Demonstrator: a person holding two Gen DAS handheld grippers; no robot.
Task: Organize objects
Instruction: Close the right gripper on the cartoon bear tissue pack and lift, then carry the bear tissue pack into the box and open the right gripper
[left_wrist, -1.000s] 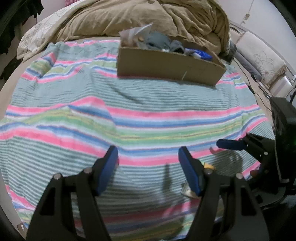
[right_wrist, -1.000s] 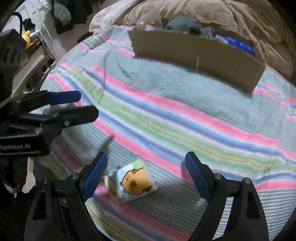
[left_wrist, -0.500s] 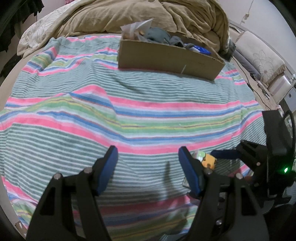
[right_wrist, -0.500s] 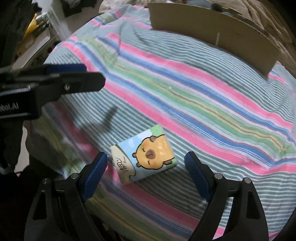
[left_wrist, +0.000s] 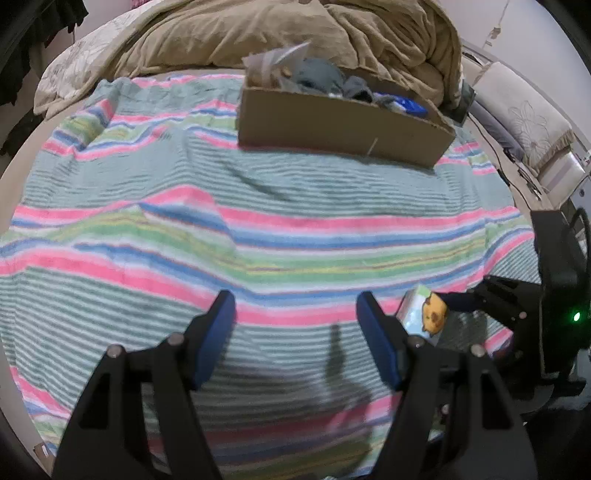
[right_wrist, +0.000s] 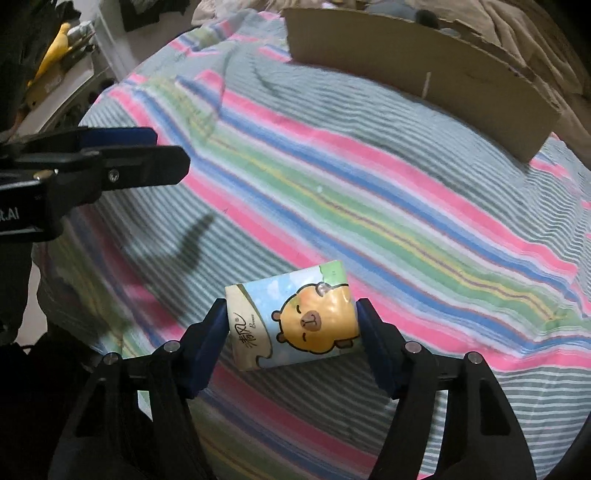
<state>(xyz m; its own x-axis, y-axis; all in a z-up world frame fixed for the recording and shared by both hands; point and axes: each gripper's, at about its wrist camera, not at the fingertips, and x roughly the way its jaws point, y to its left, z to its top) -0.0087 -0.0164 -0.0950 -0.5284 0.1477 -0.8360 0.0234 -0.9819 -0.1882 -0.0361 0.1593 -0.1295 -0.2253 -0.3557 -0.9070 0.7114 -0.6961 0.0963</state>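
A tissue pack (right_wrist: 295, 317) printed with an orange capybara sits between the blue pads of my right gripper (right_wrist: 291, 332), which is shut on it, low over the striped blanket (right_wrist: 369, 192). The pack also shows in the left wrist view (left_wrist: 424, 314), at the right beside my right gripper (left_wrist: 476, 302). My left gripper (left_wrist: 295, 332) is open and empty above the blanket's near part (left_wrist: 258, 240); it also shows in the right wrist view (right_wrist: 122, 162). A cardboard box (left_wrist: 340, 122) holding clothes and packets stands at the blanket's far side (right_wrist: 424, 74).
A tan duvet (left_wrist: 295, 33) is piled behind the box. A cushioned bench (left_wrist: 524, 122) stands to the right of the bed. Shelves with a yellow toy (right_wrist: 55, 51) stand left of the bed.
My right gripper has moved forward around the tissue pack and closed on its ends. The left gripper has stayed open, shifting only slightly.
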